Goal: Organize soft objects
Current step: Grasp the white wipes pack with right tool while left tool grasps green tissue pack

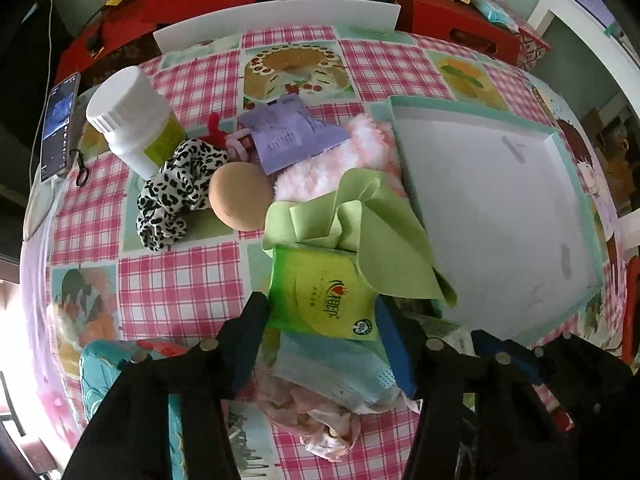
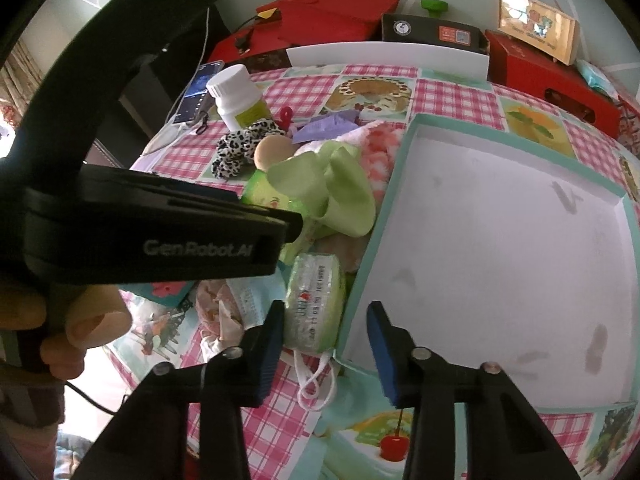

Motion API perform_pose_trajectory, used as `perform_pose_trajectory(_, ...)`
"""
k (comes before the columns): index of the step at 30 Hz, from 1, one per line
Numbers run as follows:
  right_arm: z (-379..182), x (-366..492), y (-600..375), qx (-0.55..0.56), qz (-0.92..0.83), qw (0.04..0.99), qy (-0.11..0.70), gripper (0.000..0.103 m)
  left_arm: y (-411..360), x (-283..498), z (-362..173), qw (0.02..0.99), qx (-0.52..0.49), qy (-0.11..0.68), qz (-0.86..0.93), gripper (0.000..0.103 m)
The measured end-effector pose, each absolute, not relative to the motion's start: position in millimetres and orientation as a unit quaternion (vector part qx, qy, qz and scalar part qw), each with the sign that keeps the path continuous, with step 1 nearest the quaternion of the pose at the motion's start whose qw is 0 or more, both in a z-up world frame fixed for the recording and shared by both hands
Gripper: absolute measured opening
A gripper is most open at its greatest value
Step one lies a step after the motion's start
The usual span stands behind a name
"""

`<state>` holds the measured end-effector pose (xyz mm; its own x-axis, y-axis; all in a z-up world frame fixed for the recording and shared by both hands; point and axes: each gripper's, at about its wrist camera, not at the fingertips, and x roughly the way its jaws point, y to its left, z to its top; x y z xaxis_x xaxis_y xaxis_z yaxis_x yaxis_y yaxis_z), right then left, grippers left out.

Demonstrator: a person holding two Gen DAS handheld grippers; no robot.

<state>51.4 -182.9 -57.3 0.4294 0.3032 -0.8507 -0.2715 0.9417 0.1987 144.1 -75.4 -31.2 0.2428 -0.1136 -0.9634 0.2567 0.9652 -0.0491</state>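
Note:
My left gripper point(image 1: 320, 344) points down at a pile of soft things, and its blue pads press both sides of a green tissue pack point(image 1: 324, 300). A light green cloth point(image 1: 360, 220) is draped over the pack's far end. A blue face mask point(image 1: 332, 376) lies under it. My right gripper point(image 2: 326, 340) straddles a second, clear-wrapped tissue pack point(image 2: 316, 304). Its left pad is at the pack's edge, while its right pad hangs over the corner of the teal tray point(image 2: 400, 168), apart from the pack. A leopard scrunchie point(image 1: 176, 192), a beige ball point(image 1: 240, 196) and a pink fluffy piece point(image 1: 352, 152) lie behind.
The teal tray point(image 1: 460, 106) with a white floor lies right of the pile. A white bottle point(image 1: 132, 120), a purple packet point(image 1: 288, 136) and a phone point(image 1: 60, 128) are at the far left of the checked tablecloth. Red boxes point(image 2: 552, 80) stand beyond the table's back edge. A hand holds the left gripper's body point(image 2: 160, 240).

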Motion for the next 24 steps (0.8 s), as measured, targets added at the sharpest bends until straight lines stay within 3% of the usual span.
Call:
perform_pose_trajectory(5,-58.1,50.9,-182.7,0.018,0.174,0.845,0.506,0.038,-72.7,143.9,-35.3,0.785,0.05,0.607,-0.115,0.057)
perform_pose_trajectory(10,-61.6,51.0,-182.4,0.022,0.174,0.848,0.499,0.038,-77.7,143.5,-37.6,0.784,0.052,0.607,-0.121,0.067)
perform_pose_trajectory(24,-62.3,51.2,-187.1,0.031,0.169,0.851,0.497,0.035,-72.4,140.1,-32.0,0.802,0.04,0.587,-0.106,0.065)
